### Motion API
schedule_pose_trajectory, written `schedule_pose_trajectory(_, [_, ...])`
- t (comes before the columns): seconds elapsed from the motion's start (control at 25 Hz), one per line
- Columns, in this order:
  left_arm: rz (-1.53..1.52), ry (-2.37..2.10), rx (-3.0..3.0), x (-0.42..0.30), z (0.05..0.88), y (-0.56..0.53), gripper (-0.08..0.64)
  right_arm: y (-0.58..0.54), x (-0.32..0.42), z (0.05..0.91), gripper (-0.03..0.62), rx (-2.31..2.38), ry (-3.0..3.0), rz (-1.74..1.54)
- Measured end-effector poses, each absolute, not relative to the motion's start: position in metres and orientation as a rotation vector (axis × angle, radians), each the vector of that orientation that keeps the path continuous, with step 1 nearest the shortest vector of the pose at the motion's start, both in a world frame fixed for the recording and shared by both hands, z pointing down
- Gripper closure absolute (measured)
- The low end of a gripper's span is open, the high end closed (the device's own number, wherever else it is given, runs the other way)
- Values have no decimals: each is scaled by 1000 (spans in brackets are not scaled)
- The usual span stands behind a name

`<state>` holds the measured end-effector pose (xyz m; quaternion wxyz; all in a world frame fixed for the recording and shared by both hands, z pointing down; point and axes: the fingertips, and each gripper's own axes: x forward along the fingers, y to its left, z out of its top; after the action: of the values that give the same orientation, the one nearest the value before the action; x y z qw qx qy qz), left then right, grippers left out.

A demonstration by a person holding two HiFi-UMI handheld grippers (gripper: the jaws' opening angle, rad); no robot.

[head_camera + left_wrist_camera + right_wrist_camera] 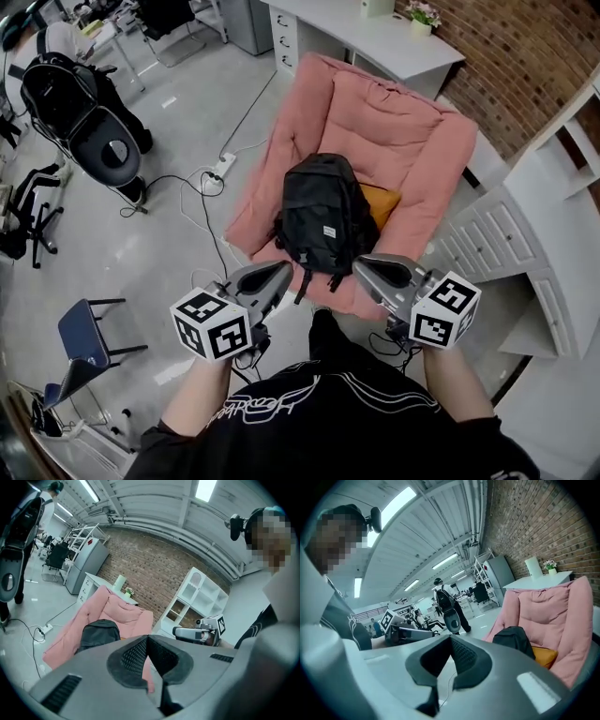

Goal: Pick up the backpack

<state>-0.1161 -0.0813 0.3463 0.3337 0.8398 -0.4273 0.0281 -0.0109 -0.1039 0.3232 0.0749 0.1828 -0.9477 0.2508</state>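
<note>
The black backpack [323, 217] lies on the pink lounge chair [403, 122], leaning against its back, with an orange cushion [382, 204] just beside it. We judge that its straps are easy to reach from our side. We hold the left gripper [270, 278] and the right gripper [378, 273] side by side, short of the bag, pointing slightly downward. Both have their jaws pressed together on nothing.

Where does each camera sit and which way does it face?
Head view: on the person's head, facing down at the backpack on the pink chair; left hand-held gripper, right hand-held gripper, forearms show.
Left gripper view: on the left one, facing the brick wall; shut jaws show.
Right gripper view: on the right one, facing the open room; shut jaws show.
All three see the backpack.
</note>
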Motion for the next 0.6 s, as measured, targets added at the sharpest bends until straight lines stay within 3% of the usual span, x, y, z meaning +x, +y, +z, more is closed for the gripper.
schedule_pose_trajectory(0.6, [152, -1152, 2030, -150, 424, -172, 555, -200, -9, 390, 586, 601, -2711, 886])
